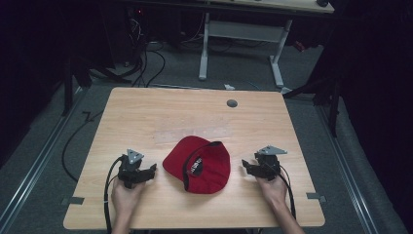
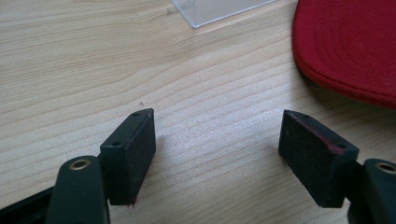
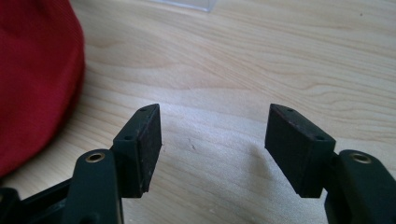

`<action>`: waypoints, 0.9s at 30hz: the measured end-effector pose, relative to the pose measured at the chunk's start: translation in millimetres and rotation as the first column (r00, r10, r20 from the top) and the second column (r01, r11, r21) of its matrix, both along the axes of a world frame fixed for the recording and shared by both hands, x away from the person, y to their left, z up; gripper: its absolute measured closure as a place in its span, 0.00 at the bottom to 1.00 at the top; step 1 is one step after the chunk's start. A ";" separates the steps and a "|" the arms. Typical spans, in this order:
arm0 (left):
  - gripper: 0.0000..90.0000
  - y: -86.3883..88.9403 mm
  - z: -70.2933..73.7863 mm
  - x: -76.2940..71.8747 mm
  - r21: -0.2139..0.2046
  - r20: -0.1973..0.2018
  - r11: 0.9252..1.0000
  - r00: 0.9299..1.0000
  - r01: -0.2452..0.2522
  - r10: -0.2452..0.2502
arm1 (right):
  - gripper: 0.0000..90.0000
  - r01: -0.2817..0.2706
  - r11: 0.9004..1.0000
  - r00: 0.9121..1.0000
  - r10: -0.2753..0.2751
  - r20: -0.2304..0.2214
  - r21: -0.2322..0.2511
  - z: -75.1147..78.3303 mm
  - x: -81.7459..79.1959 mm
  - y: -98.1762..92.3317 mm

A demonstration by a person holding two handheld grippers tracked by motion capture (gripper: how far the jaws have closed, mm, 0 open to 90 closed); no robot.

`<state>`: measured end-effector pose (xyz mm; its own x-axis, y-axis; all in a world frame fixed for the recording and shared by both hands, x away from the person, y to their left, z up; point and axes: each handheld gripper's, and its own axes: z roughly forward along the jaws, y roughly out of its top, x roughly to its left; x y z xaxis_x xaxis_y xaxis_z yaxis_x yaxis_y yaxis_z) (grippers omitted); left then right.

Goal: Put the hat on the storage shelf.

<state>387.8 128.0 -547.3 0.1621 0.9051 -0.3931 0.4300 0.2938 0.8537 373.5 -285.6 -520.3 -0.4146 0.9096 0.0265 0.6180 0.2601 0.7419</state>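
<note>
Left hand-held gripper sits low on the surface, released, jaws spread wide with bare wood between them, and it points toward the cap. In the left gripper view the pads frame nothing but woodgrain, the red cap just off to the upper right, not touched. Over on the other side, the right hand-held gripper mirrors it: released too, jaws wide apart, aimed at the cap from the right, with a clear gap between them. The cap lies near the middle of the surface, toward the person's edge, between the two grippers, its black-edged opening turned up. A clear plastic piece lies on the wood beyond the cap.
</note>
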 end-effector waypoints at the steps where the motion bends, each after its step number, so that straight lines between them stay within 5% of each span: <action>1: 0.31 0.0 0.1 0.0 0.000 -0.001 1.000 1.000 0.001 -0.001 | 0.41 0.000 1.000 1.000 0.000 0.000 0.000 0.0 0.0 0.0; 12: 0.31 0.1 0.1 -0.2 0.002 -0.003 1.000 1.000 0.001 -0.001 | 0.41 -0.058 0.994 0.998 0.057 0.019 0.094 22.1 -1.1 6.0; 27: 0.30 -0.5 -0.1 -0.6 0.002 -0.001 1.000 1.000 0.010 -0.010 | 0.38 -0.155 0.980 0.987 0.150 0.053 0.127 46.7 10.1 29.5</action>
<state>387.2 127.5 -547.3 0.1710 0.9041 -0.3916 0.4334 0.2879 0.8539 383.7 -256.1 -473.6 -0.5515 0.8255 0.1197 0.5454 0.2482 0.8006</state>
